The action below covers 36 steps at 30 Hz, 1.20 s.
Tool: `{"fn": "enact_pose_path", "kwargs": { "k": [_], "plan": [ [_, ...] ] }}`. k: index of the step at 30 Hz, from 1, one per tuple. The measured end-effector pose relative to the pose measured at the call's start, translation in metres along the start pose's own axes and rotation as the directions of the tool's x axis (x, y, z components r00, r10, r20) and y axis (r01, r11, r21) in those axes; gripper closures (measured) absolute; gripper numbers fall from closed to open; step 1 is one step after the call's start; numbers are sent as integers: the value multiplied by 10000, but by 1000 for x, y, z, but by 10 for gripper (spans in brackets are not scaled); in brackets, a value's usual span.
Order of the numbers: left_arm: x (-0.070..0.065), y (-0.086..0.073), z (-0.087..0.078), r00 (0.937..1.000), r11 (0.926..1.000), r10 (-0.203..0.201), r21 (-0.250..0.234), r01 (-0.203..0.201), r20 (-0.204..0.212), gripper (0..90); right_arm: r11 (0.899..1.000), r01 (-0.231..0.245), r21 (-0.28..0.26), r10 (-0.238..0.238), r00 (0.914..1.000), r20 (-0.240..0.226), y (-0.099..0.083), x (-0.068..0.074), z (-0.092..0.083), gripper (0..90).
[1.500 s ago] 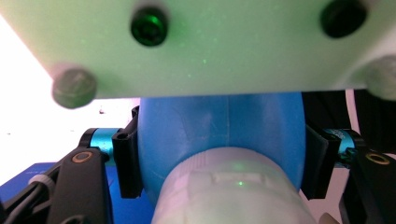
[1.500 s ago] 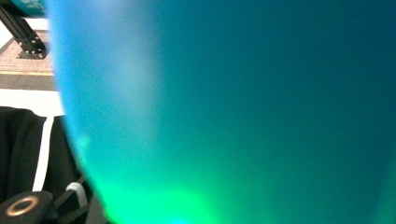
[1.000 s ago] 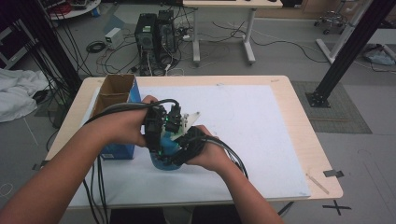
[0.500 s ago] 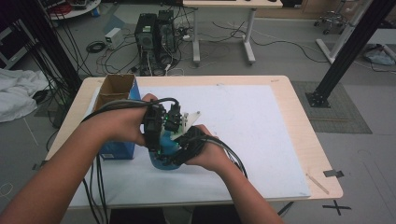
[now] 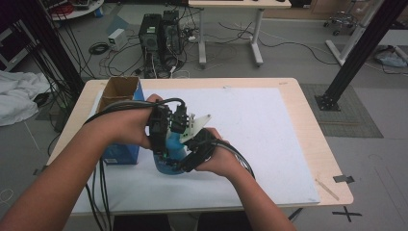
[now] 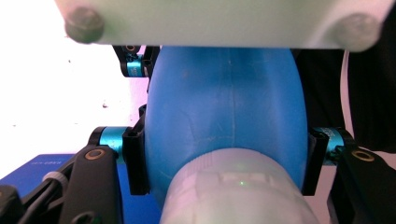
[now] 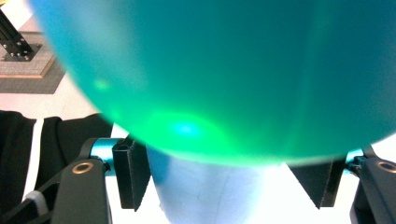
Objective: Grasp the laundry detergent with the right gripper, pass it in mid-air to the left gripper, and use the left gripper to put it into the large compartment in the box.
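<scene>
Bottle (image 6: 224,121) clamped, left gripper view

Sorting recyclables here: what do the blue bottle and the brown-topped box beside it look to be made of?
The blue bottle looks like moulded plastic, matt to satin: a seam line runs down its body, and its pale ribbed cap looks plastic too. The box seems cardboard: raw brown open flaps, with printed blue sides.
</scene>
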<state>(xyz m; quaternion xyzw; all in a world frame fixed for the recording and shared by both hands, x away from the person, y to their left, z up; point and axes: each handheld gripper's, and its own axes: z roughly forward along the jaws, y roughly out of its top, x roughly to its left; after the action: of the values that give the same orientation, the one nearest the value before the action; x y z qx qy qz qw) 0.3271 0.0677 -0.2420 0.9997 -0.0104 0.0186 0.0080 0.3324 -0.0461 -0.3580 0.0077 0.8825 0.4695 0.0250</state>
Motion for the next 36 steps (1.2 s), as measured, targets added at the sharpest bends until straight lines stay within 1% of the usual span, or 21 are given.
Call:
{"fn": "enact_pose_path", "kwargs": {
  "k": [1,2,4,5,6,9,10,12,13,14,17,19,22,23,24,29,31,32,36],
  "plan": [
    [0,0,0,10000,10000,-7,-2,7,5,382,10000,63,52,-63,9999,87,-1,-1,0,267],
    [0,0,0,10000,10000,-7,-2,7,5,382,10000,-12,49,12,10000,-18,-1,-1,-1,258],
    [0,0,-1,10000,10000,24,24,-24,23,382,10000,-12,49,12,10000,-18,-1,-1,-1,258],
    [0,0,-1,9999,9999,-106,-20,106,30,382,9999,-139,44,139,9999,41,-2,-1,-2,245],
    [1,0,-2,10000,10000,-62,-1,62,7,382,9995,-283,125,282,9996,61,-3,-2,-3,232],
    [2,0,-3,9999,9999,-102,-15,102,2,382,9993,-316,177,315,9995,51,-4,-3,-4,231],
    [3,0,-4,9999,9999,-135,7,135,14,382,9979,-520,374,521,9986,-15,-5,-3,-6,230],
    [4,0,-4,9998,9998,-178,45,178,48,382,9960,-639,617,639,9980,17,-8,-5,-10,230],
    [4,0,-4,9998,9998,-178,45,178,48,382,9960,-639,617,639,9980,17,-8,-5,-10,230],
    [5,1,-4,9998,9997,-208,106,207,67,382,9935,-817,786,818,9966,21,-11,-7,-14,228],
    [7,0,-4,9997,9996,-243,107,242,72,382,9916,-900,931,890,9959,147,-12,-9,-17,227],
    [9,0,-4,9995,9994,-312,115,311,78,381,9856,-1170,1224,1143,9930,290,-15,-11,-23,225],
    [11,0,-5,9995,9994,-307,130,306,80,382,9849,-1177,1270,1142,9929,345,-16,-12,-25,223],
    [11,0,-5,9994,9994,-338,125,337,97,382,9805,-1314,1464,1255,9909,488,-17,-13,-29,222],
    [12,0,-6,9993,9994,-345,104,344,121,381,9788,-1342,1545,1270,9903,559,-17,-14,-30,222],
    [14,1,-9,9988,9991,-427,47,426,243,382,9736,-1507,1715,1393,9873,768,-20,-17,-42,213],
    [15,1,-9,9986,9989,-456,69,454,264,382,9725,-1541,1748,1423,9867,780,-21,-18,-45,204],
    [16,1,-10,9983,9987,-503,93,501,290,381,9697,-1621,1825,1495,9855,808,-22,-19,-49,179],
    [18,1,-11,9975,9982,-605,59,603,360,381,9639,-1773,1985,1606,9822,974,-24,-20,-59,165]
  ]
}}
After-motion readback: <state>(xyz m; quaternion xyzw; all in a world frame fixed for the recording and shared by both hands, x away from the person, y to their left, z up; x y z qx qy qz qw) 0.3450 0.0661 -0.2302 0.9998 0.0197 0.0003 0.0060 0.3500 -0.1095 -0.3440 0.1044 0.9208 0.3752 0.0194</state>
